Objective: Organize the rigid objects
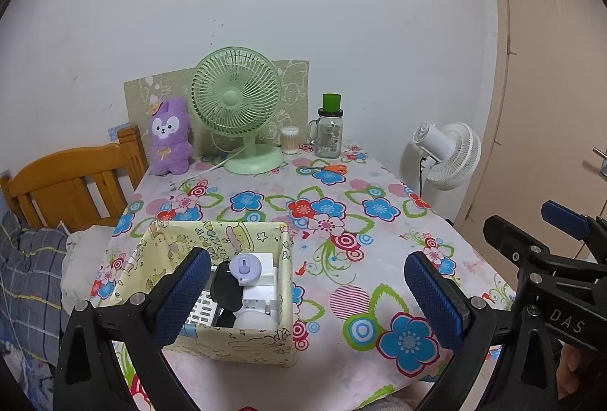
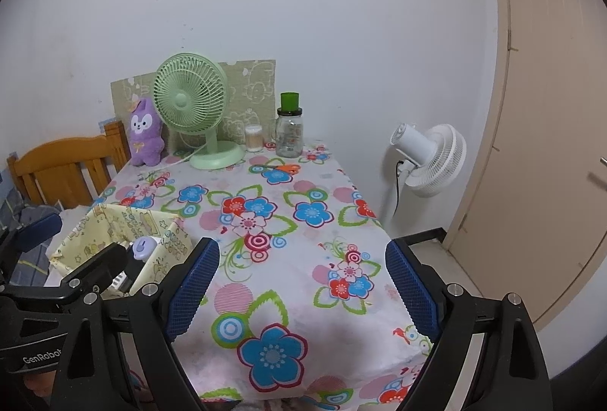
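Both grippers hover over the near edge of the flowered tablecloth (image 1: 341,183), side by side and angled down. The left gripper (image 1: 307,293) stands wide with nothing between its blue pads, and the right gripper (image 2: 301,287) is just as wide and empty. The rigid things sit in the yellow cartoon-print box (image 1: 265,346) at the near left of the table: a lilac round gadget (image 1: 244,268), a black object (image 1: 227,291), white blocks (image 1: 261,293) and a keyed remote-like piece (image 1: 203,314), packed touching one another. The table beside the box looks bare, so the sorting seems either finished or not yet begun; I cannot tell which. If a piece must come out, the left gripper, nearest the box, should come straight down on the topmost lilac gadget, avoiding the soft box wall.
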Demonstrator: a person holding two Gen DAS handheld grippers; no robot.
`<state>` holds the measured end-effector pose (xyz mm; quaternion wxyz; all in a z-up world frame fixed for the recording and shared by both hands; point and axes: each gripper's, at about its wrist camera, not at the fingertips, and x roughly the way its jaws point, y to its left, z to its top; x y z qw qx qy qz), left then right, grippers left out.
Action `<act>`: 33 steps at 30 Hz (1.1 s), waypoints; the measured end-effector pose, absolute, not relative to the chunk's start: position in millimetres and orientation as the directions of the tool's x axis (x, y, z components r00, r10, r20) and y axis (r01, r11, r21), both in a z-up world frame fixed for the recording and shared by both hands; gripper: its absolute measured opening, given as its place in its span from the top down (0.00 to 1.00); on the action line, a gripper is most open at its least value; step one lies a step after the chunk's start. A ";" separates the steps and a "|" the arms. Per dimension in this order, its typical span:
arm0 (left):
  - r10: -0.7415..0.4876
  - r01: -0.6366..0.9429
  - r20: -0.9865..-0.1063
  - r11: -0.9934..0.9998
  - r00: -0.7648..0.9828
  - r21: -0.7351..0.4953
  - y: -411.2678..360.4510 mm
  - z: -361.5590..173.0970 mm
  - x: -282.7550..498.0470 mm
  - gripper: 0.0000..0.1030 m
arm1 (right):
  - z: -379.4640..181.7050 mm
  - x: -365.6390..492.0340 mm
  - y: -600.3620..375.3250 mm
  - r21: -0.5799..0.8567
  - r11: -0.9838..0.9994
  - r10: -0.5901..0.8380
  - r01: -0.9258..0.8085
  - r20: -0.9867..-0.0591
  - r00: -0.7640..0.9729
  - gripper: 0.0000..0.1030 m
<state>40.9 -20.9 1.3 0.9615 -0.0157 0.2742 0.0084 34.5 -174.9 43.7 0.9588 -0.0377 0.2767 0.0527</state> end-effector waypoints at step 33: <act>0.002 -0.024 -0.536 0.999 0.844 -0.034 -18.1 -1.7 41.8 0.00 | 40.5 38.1 -171.4 -0.047 0.990 0.090 -0.135 -0.524 0.847 0.11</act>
